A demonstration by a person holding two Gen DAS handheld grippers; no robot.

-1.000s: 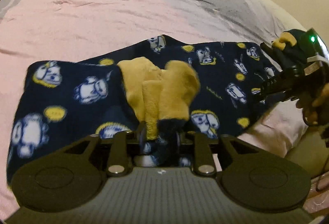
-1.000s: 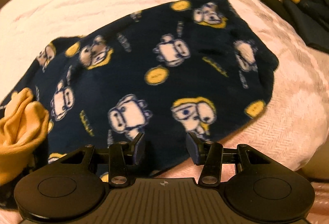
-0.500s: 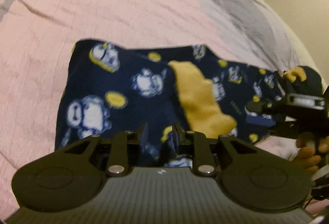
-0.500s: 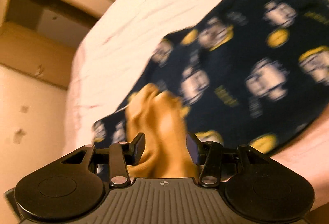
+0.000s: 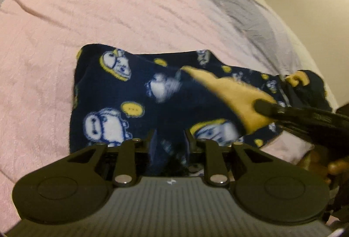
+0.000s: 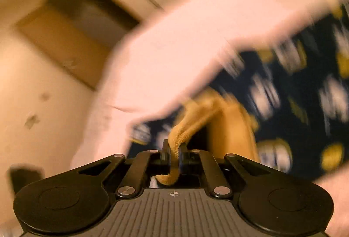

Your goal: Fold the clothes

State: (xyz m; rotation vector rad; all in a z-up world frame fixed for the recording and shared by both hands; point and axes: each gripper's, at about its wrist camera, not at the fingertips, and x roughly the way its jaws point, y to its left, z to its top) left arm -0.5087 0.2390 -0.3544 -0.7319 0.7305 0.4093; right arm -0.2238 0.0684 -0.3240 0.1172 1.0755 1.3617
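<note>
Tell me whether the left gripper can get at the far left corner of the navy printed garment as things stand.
Probably yes. The left gripper is shut on the garment's near edge, but nothing lies on the pink bedspread around that far corner; it must let go first.

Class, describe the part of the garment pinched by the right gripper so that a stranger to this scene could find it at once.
Start at the pink bedspread and find the navy fleece garment printed with white cartoon figures lying on it. Its mustard-yellow flap stretches toward the right gripper, whose jaws have just closed on it. It is the only plain, unprinted patch amid the navy.
</note>
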